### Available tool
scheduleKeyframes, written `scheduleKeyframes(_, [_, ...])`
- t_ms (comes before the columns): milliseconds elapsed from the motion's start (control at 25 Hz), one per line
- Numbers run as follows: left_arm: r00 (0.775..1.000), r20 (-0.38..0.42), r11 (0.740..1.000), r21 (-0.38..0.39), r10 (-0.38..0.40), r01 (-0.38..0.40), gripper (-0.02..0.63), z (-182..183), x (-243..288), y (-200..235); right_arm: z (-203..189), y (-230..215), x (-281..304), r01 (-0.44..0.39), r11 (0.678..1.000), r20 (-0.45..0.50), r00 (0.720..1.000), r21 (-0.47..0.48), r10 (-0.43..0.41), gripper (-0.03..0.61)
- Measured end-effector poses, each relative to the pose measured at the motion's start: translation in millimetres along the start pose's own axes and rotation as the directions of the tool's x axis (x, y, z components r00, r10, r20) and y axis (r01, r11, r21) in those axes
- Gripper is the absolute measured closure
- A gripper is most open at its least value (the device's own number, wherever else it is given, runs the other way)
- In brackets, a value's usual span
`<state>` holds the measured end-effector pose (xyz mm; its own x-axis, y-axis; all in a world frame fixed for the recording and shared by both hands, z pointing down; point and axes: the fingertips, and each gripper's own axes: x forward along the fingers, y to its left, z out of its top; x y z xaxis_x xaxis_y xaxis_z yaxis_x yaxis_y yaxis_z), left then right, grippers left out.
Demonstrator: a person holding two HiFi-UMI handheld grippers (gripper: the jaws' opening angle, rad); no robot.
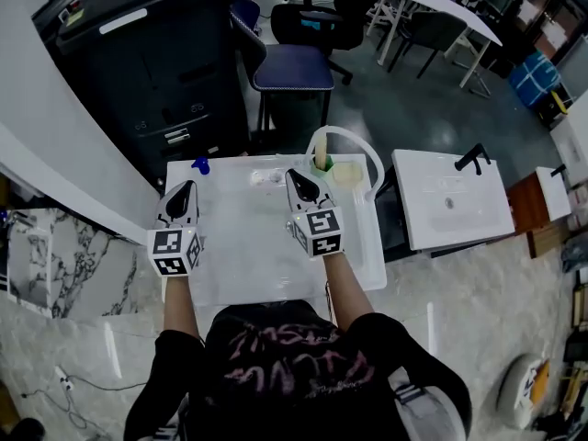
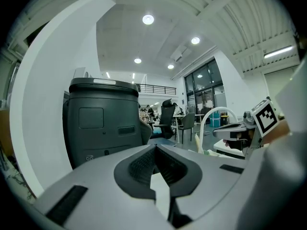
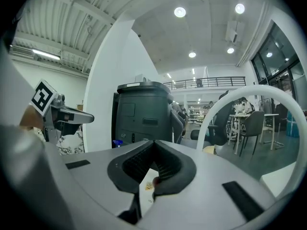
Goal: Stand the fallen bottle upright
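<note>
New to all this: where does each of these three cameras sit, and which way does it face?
Head view: on the person's head, looking steeply down at the white table; both forearms, the left gripper and the right gripper show.
Left gripper view: on the left gripper, looking level along its shut jaws toward a dark office machine.
Right gripper view: on the right gripper, looking level along its shut jaws toward that machine.
Shared: both gripper views catch the machine and the white hoop.
</note>
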<state>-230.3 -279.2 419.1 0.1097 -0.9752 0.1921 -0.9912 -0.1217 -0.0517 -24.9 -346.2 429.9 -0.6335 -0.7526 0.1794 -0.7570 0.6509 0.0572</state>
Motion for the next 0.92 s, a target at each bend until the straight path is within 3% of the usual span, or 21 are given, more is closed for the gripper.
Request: scheduleKeyframes(920, [0.999,0.029,1.0,0.021,0.013,-0.014,0.598,6.1,-22.3,-11.3,3.9,4.1,-22.0,-0.002,1.0,0.014,1.0,-0.019,0.002,0.566])
